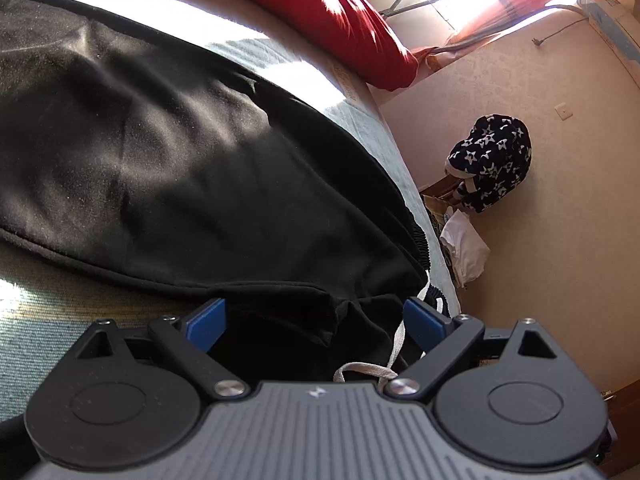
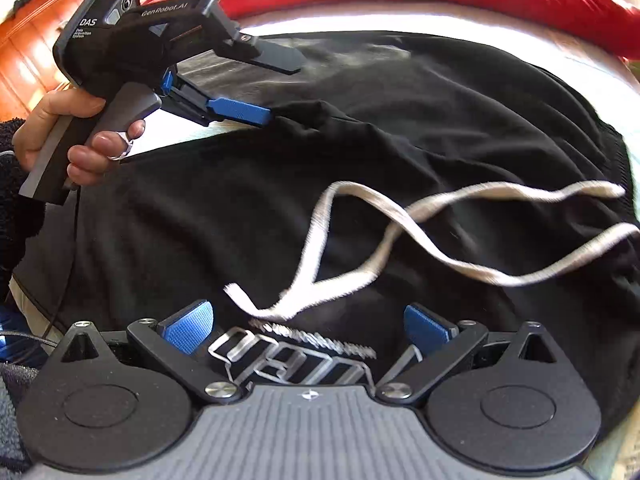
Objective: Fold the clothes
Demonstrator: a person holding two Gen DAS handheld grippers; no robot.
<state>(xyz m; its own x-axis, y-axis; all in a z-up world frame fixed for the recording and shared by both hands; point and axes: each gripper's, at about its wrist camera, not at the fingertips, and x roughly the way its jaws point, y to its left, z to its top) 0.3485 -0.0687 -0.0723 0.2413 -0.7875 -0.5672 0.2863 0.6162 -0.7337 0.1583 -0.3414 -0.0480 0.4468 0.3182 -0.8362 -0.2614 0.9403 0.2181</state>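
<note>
Black sweatpants [image 1: 168, 152] lie spread on a bed covered in pale blue [image 1: 48, 344]. In the left wrist view my left gripper [image 1: 316, 320] stands open low over the waistband end, bunched black cloth and the white drawstring [image 1: 386, 350] lying between its blue pads [image 1: 206, 320]. In the right wrist view my right gripper [image 2: 308, 326] is open above the sweatpants [image 2: 440, 120], where the drawstring [image 2: 360, 216] loops across them. A white printed logo [image 2: 296, 364] sits between its fingers. A hand [image 2: 60, 120] holds the left gripper [image 2: 264, 114] at the upper left, its tip at a raised fold.
A red quilt [image 1: 340, 20] lies along the bed's far side. The bed's edge [image 1: 404, 168] drops off to the right toward a beige wall. A dark star-patterned garment [image 1: 492, 160] and white cloth [image 1: 466, 248] sit beside it. An orange wooden headboard [image 2: 28, 52] stands at the left.
</note>
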